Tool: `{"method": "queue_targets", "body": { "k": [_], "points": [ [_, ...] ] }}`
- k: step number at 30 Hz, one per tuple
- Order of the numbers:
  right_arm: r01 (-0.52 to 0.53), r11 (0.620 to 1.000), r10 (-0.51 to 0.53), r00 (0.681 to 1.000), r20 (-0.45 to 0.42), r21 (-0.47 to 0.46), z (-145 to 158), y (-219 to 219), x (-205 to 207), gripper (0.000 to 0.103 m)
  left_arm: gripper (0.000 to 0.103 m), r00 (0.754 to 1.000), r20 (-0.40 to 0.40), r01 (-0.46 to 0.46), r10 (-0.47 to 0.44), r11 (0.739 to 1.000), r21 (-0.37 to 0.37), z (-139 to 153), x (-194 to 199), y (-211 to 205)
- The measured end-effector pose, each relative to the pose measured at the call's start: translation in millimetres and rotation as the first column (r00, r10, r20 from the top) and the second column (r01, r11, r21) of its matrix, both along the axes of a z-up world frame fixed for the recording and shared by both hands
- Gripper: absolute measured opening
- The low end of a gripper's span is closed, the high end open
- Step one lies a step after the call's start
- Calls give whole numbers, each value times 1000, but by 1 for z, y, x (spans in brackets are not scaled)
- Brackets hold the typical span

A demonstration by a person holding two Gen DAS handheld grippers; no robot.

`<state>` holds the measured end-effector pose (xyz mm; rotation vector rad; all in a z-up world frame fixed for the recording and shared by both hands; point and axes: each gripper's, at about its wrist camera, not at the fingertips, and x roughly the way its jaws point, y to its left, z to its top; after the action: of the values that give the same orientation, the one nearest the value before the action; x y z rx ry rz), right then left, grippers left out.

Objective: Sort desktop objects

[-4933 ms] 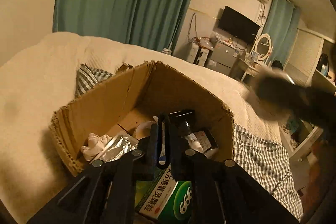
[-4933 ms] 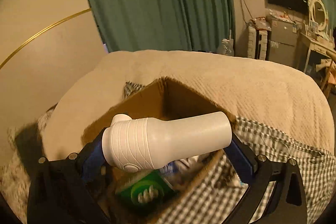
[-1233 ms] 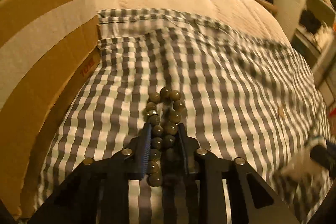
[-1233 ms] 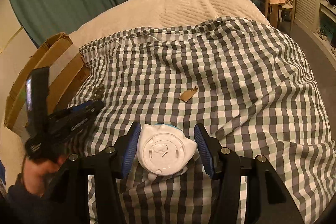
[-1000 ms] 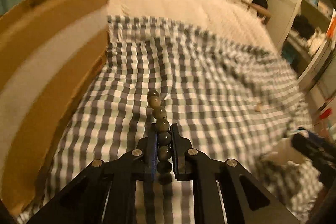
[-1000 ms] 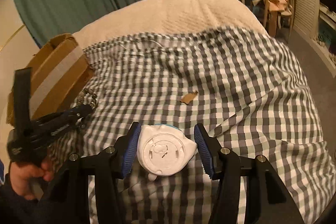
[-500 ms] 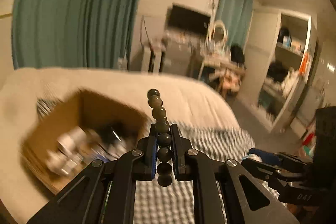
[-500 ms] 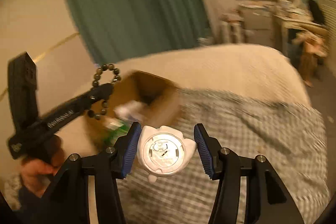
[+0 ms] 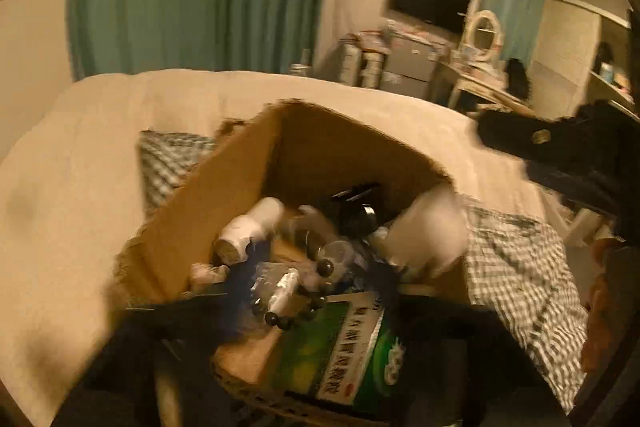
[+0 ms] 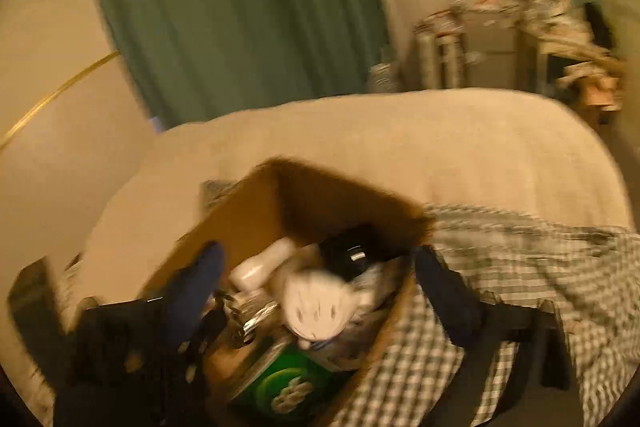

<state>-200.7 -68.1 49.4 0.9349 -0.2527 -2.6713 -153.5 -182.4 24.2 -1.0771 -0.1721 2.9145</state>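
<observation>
An open cardboard box [image 9: 224,195] sits on the bed and holds several items. My left gripper [image 9: 312,287] hovers over it, open, its blue fingers [image 9: 240,279] blurred. A string of dark beads [image 9: 280,321] hangs loose between them, above the box's contents. In the right wrist view my right gripper [image 10: 320,287] is wide open over the same box [image 10: 248,219]. A white round cat-shaped gadget [image 10: 316,299] is free between its fingers, blurred. The same gadget [image 9: 428,231] appears as a white smear at the box's right wall.
Inside the box lie a green medicine carton [image 9: 340,355], a white bottle [image 9: 252,223] and a black item [image 9: 352,203]. A checked cloth [image 10: 520,267] covers the bed right of the box, with beige bedspread [image 10: 400,139] behind. Green curtains and furniture stand beyond.
Both grippers swung from the checked cloth to above the box and opened. The beads and the white gadget, gripped half a second ago, are now loose over the box.
</observation>
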Motion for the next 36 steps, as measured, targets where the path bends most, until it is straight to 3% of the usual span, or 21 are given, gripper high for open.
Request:
{"method": "queue_targets", "body": {
  "k": [2,4,9,13,15,18,21,26,32,34,35,36],
  "points": [
    [21,1000,-21,1000,2,3,4,14,12,98,93,995,-75,-73,70,997,-25,15,15,-5],
    [54,999,-54,998,-12,1,7,33,33,100,100,989,-132,-64,65,998,13,33,34,-7],
    [123,992,-123,992,-18,-17,15,85,82,103,103,971,-220,-75,91,994,79,63,74,-9],
    [161,987,-159,986,-52,26,25,111,116,103,103,977,-206,-38,46,998,42,67,97,15],
    [167,984,-161,983,-87,67,20,115,134,103,103,988,-144,-55,59,998,34,58,103,27],
    [195,971,-172,973,-154,142,1,116,160,103,103,993,-108,-39,51,993,110,41,114,35],
    [192,959,-165,976,-140,210,-23,107,163,103,103,991,-130,-32,42,996,79,33,121,46],
    [187,969,-175,981,-87,162,-37,101,146,103,103,984,-173,-26,37,998,64,32,122,48],
    [184,975,-176,982,-71,128,-41,95,131,103,103,989,-135,-58,60,998,17,20,104,48],
    [186,974,-179,982,-60,126,-46,95,130,103,103,987,-110,-119,119,993,6,17,102,46],
    [186,975,-180,982,-57,125,-48,92,129,103,103,984,-84,-158,158,987,12,14,99,43],
    [185,975,-181,982,-48,119,-51,92,129,103,103,987,-70,-142,144,989,36,12,98,41]
  ]
}}
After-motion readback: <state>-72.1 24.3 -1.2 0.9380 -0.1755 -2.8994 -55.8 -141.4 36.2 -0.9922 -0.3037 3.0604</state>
